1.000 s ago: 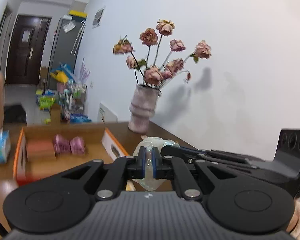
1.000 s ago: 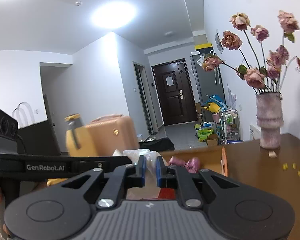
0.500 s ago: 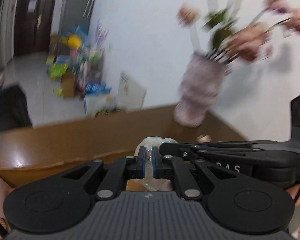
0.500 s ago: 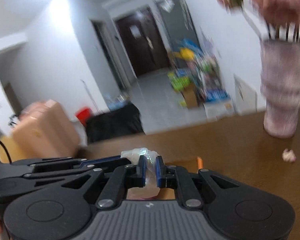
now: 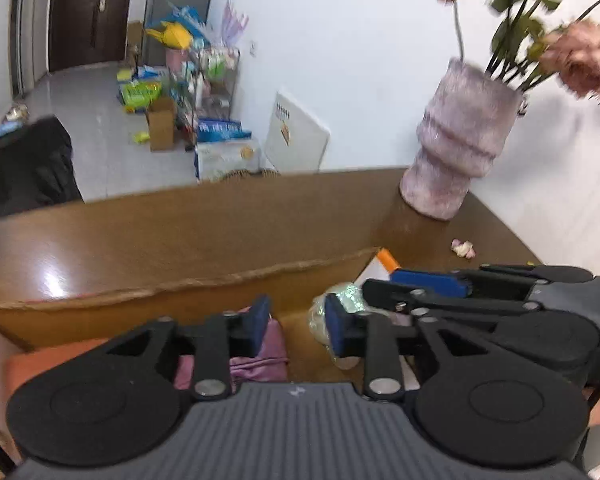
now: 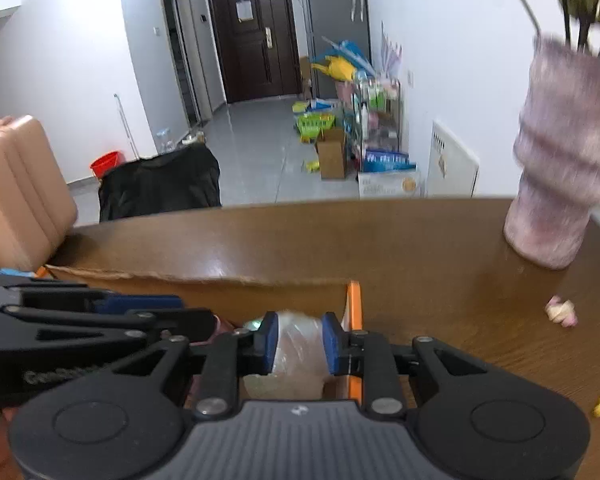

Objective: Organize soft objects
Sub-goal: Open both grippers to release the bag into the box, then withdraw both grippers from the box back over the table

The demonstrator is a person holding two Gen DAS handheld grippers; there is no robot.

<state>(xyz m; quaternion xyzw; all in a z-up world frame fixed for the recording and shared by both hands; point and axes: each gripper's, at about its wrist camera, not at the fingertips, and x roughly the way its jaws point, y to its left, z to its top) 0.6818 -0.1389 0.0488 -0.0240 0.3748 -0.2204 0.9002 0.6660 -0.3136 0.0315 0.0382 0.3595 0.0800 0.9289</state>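
Observation:
Both grippers hover over an open cardboard box [image 5: 180, 284] on the brown table. My left gripper [image 5: 298, 326] is open and empty. A clear plastic-wrapped soft bundle [image 5: 332, 312] lies in the box by its right finger, and a pink soft packet [image 5: 260, 356] lies under its left finger. My right gripper [image 6: 298, 344] is open, its pads on either side of the clear bundle [image 6: 298, 344] with gaps showing. The other gripper crosses each view at the side.
A pink vase [image 5: 456, 156] with dried roses stands at the table's back right, also in the right wrist view [image 6: 560, 168]. Small crumbs [image 6: 560, 312] lie on the table. The box has an orange right edge [image 6: 354, 308]. A suitcase [image 6: 16, 196] stands left.
Both grippers dropped lower over the box and opened; the clear bundle they were pinching is released and now rests in the box's right end.

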